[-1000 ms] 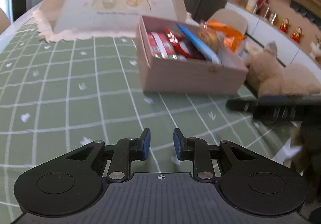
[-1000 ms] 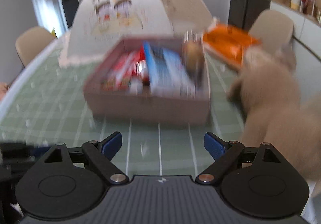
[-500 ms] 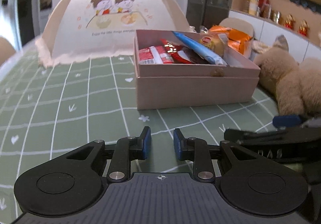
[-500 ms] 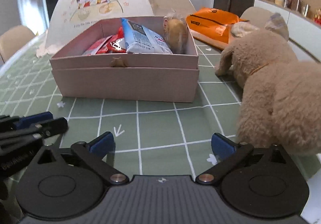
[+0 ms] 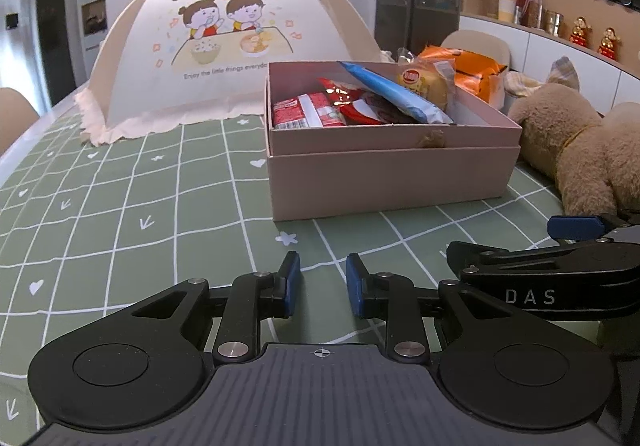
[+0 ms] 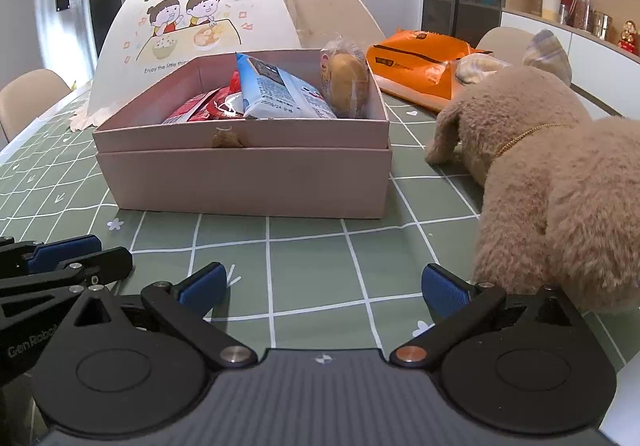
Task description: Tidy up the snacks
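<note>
**Tongs staged before the snack box**

Left gripper (image 5: 320, 280) narrowly parted, empty; right gripper (image 6: 324, 284) has just been opening, spread wide, empty. The pink snack box (image 6: 248, 174) lies directly ahead, long axis crosswise, right gripper nearer. Plush dog (image 6: 560, 182) crowds the right; orange bag (image 6: 416, 62) lies behind.
</note>
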